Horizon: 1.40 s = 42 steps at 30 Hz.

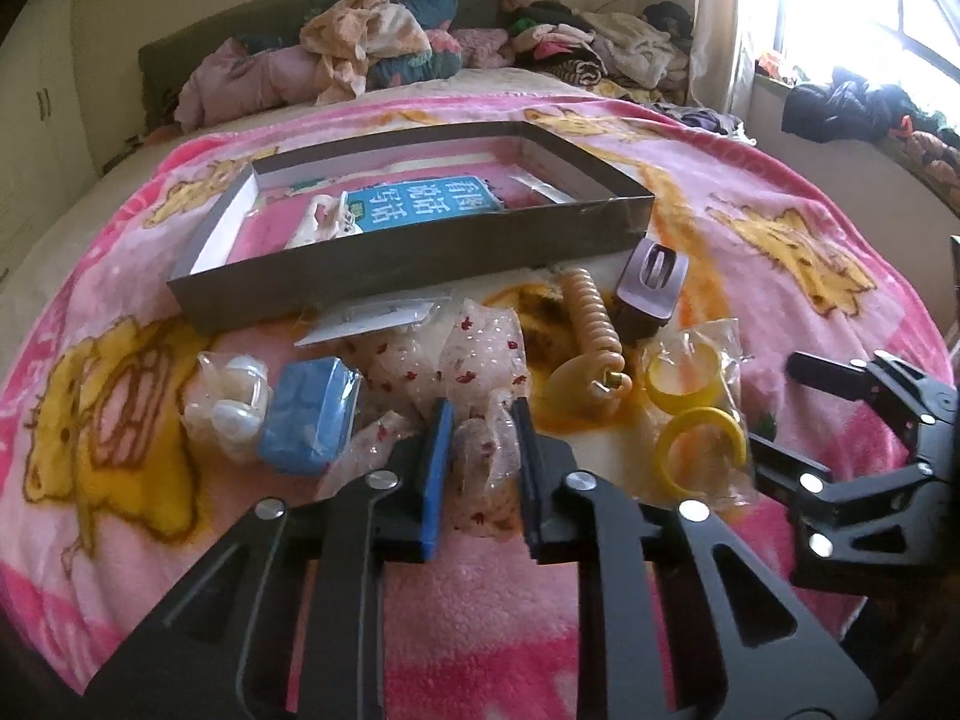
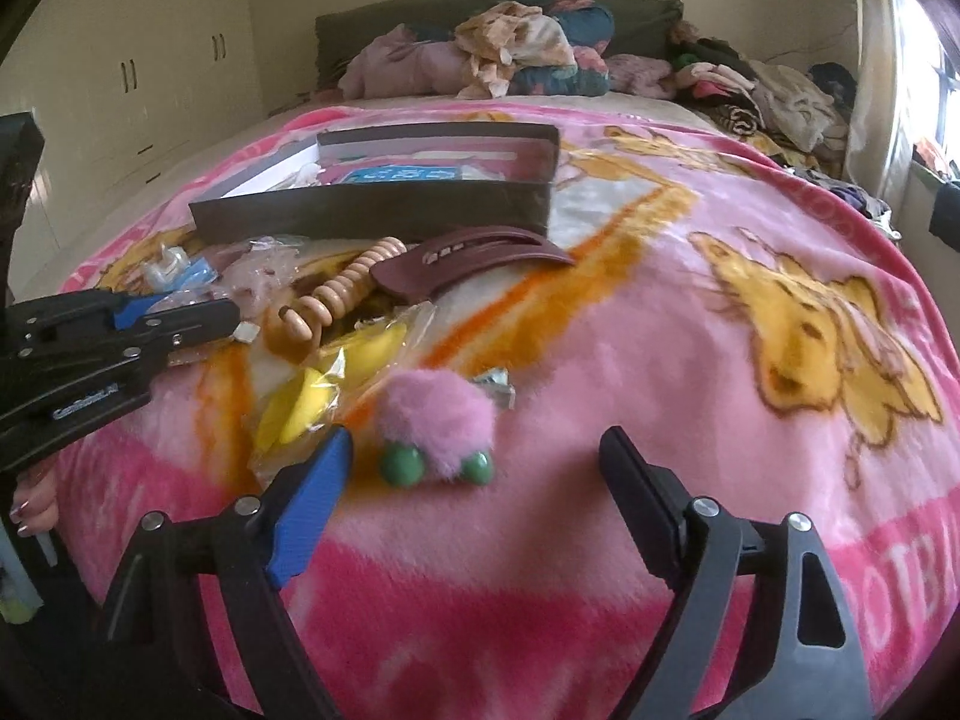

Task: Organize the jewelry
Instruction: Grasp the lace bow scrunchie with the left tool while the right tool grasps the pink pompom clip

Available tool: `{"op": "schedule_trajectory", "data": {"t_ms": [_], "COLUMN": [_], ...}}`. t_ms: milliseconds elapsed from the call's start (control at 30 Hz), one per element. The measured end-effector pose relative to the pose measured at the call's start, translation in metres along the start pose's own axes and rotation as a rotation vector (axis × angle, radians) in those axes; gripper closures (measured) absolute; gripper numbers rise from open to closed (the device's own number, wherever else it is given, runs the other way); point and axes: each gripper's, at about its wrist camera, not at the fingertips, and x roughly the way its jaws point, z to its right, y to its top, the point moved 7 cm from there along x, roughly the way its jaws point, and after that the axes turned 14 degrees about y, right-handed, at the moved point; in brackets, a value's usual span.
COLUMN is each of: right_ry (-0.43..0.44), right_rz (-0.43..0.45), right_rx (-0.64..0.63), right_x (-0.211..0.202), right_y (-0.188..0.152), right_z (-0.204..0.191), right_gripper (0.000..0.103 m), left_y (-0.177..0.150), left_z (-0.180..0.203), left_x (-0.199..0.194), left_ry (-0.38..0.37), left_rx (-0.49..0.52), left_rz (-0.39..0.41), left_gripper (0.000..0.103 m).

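Jewellery and hair pieces lie on a pink blanket in front of a shallow grey box (image 1: 420, 252). My left gripper (image 1: 483, 414) is shut on a clear packet with red dots (image 1: 483, 462), pinched between the pads. To its left lie a blue case (image 1: 312, 414) and a pearly packet (image 1: 231, 402). To the right are a beige spiral band (image 1: 591, 312), a brown hair clip (image 1: 651, 285) and bagged yellow bangles (image 1: 696, 420). My right gripper (image 2: 477, 444) stands open around a pink fluffy bobble with green beads (image 2: 438, 414), its pads apart from it.
The box holds a blue booklet (image 1: 420, 204) and a white bagged clip (image 1: 327, 219). Heaped clothes (image 1: 372, 42) fill the head of the bed. A window sill with dark clutter (image 1: 840, 102) is at the right, and wardrobe doors (image 2: 126, 60) stand at the left.
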Motion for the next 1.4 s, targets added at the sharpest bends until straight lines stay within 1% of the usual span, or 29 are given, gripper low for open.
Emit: {"op": "schedule_trajectory", "data": {"t_ms": [133, 200, 267, 400, 533, 800, 1067, 1167, 1400], "right_ry": [-0.006, 0.004, 0.007, 0.037, 0.043, 0.043, 0.038, 0.040, 0.054], "right_rz": [-0.016, -0.013, -0.005, 0.026, 0.058, 0.091, 0.107, 0.103, 0.103], "right_rx": [0.002, 0.019, 0.036, 0.092, 0.130, 0.136, 0.108, 0.094, 0.057], "right_x": [0.009, 0.009, 0.005, -0.007, -0.021, -0.038, -0.042, -0.038, -0.024], "right_y": [0.004, 0.003, 0.003, 0.001, 0.000, 0.004, 0.019, 0.028, 0.052], "right_z": [0.004, 0.007, 0.011, 0.019, 0.023, 0.022, 0.014, 0.011, -0.001], "right_gripper": [0.041, 0.045, 0.059, 0.059, 0.059, 0.059, 0.059, 0.059, 0.059], "left_y": [-0.001, -0.001, -0.001, 0.000, 0.004, 0.017, 0.033, 0.039, 0.050], "left_z": [-0.003, -0.002, 0.001, 0.011, 0.018, 0.014, -0.005, -0.014, -0.040], "left_x": [-0.003, -0.005, -0.009, -0.016, -0.024, -0.031, -0.030, -0.027, -0.015], "left_ry": [-0.024, -0.042, -0.061, -0.091, -0.116, -0.137, -0.128, -0.123, -0.085], "left_rx": [-0.015, -0.020, -0.014, 0.000, 0.006, -0.025, -0.065, -0.083, -0.124], "left_rz": [-0.009, -0.010, -0.005, 0.007, 0.026, 0.052, 0.070, 0.070, 0.063], "left_gripper": [0.095, 0.097, 0.098, 0.098, 0.098, 0.098, 0.098, 0.098, 0.098]}}
